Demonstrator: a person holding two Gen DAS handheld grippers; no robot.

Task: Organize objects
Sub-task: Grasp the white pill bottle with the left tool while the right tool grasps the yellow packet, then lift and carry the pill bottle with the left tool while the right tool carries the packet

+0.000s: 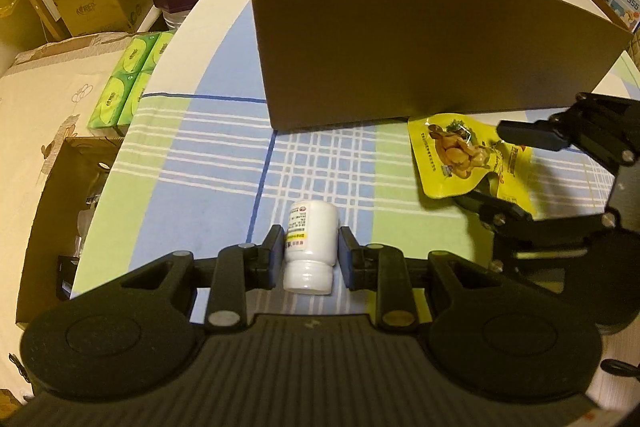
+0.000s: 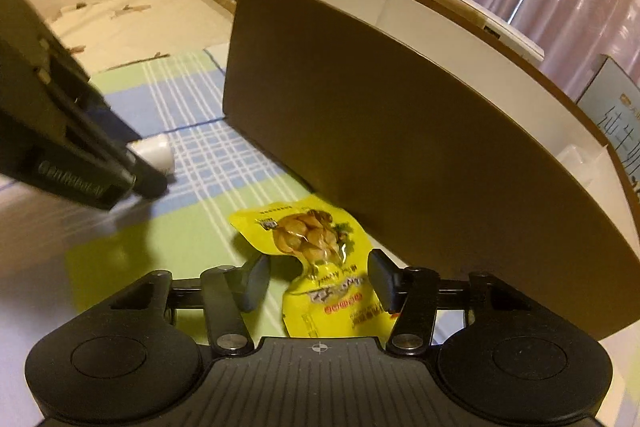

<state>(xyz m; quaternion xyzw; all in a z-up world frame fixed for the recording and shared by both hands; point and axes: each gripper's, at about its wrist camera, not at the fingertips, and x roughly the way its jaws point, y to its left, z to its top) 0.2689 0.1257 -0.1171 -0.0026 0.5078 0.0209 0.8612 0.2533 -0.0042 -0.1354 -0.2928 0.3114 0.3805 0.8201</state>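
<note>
Lying on the checked cloth of the bench [image 1: 192,155], far left to right: green tissue packs [image 1: 128,83] at the bench's left edge; a white bottle [image 1: 310,247] on its side, cap toward the camera, between the pads of the left tongs [image 1: 310,255], which sit just beside its flanks, though whether they press it I cannot tell; a tall brown box [image 1: 420,47] with white inside, standing behind the bottle; a yellow snack pouch [image 1: 460,159] flat at the box's near right corner. The right tongs [image 2: 316,281] stand released, fingers straddling the pouch's lower half without gripping.
</note>
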